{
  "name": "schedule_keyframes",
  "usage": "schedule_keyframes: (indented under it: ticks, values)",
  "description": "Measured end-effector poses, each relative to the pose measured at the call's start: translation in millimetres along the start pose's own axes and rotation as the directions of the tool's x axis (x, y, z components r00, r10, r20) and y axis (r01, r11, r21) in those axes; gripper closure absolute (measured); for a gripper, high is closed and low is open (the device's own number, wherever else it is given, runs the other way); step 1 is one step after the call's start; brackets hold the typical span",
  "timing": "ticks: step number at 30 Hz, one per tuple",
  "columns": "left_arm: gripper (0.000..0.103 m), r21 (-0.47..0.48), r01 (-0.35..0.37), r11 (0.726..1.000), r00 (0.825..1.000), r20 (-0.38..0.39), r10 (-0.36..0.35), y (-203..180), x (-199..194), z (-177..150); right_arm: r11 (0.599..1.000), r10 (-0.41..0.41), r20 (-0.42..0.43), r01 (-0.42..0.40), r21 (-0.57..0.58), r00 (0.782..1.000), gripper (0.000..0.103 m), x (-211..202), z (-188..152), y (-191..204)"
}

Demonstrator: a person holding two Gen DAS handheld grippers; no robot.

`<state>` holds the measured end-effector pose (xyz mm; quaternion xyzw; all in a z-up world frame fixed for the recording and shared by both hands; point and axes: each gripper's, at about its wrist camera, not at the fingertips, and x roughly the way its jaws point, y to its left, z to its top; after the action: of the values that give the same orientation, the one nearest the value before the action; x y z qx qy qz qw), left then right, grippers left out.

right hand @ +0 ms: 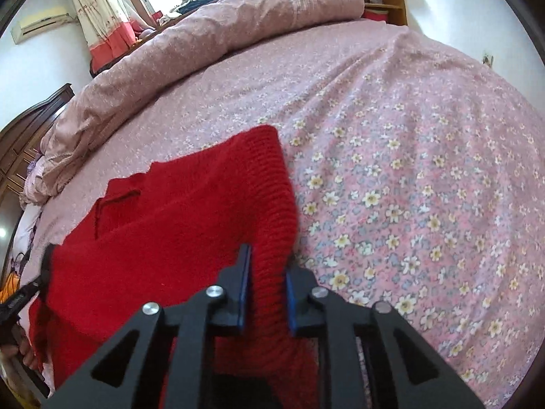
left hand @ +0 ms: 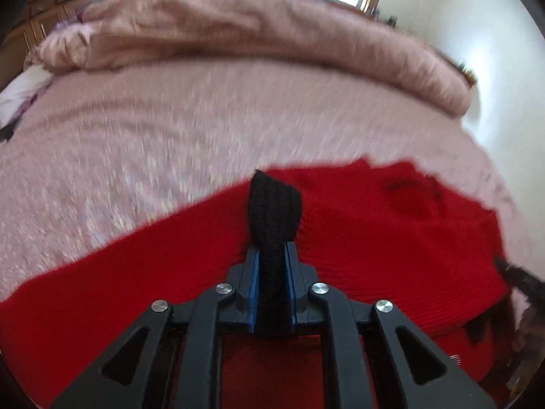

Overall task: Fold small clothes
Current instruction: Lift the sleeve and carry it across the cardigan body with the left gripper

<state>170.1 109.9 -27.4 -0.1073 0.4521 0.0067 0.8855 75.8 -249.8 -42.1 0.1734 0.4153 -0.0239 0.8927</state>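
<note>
Left gripper (left hand: 272, 259) is clamped on a black knit edge (left hand: 274, 204) of the red sweater (left hand: 357, 238), which sticks up between its blue pads. Right gripper (right hand: 265, 272) is clamped on the sweater's red ribbed edge (right hand: 272, 231). Sweater lies spread on the pink floral bedsheet (right hand: 408, 170), near side. Rolled pink duvet (right hand: 204, 44) sits along the far side. Left view is motion-blurred; the black strip is probably trim.

We look forward along each tool, low and close over the bed (left hand: 170, 129); both views share the red sweater (right hand: 163, 225).
</note>
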Motion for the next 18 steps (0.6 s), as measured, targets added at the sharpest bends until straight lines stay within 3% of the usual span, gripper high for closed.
schedule_keyframes:
  ticks: [7,12,18]
  values:
    - [0.088,-0.039,-0.009,0.999,1.000,-0.021,0.009,8,-9,1,1.000,-0.019,-0.028,0.019,-0.011,0.999,0.061,-3,5,-1]
    - [0.088,-0.022,-0.110,0.994,0.994,-0.009,0.110,15,-36,1,0.999,-0.038,0.000,0.038,0.018,0.999,0.060,-27,6,4]
    - [0.088,-0.107,-0.137,0.985,0.990,-0.049,0.132,43,-58,-18,0.997,0.005,0.009,-0.005,-0.071,1.000,0.059,-54,-6,27]
